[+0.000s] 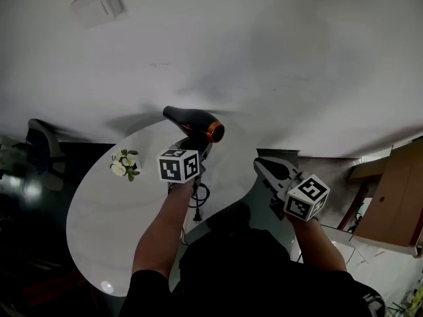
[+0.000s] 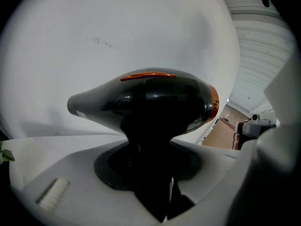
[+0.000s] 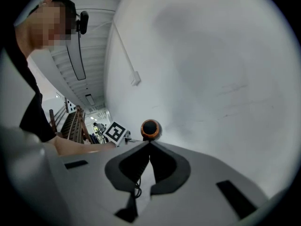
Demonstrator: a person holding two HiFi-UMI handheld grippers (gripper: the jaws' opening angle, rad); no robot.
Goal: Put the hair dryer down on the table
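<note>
- Two hazards: hair dryer (image 2: 146, 98), handle clamped in left gripper (image 2: 149, 166) above the table's (image 1: 99, 230) far edge, could topple if released high.
- Its dangling cord (image 1: 199, 198) may snag; right gripper (image 3: 149, 145), jaws together, empty.

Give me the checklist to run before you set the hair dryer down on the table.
1. Grip: left gripper shut on the hair dryer handle: ok.
2. Landing spot: bare white table below the dryer: ok.
3. Flowers stand apart, to the dryer's left: ok.
4. Cord hangs under the left gripper; free of snags: cannot tell.
5. Right gripper shut, empty, off to the side: ok.
</note>
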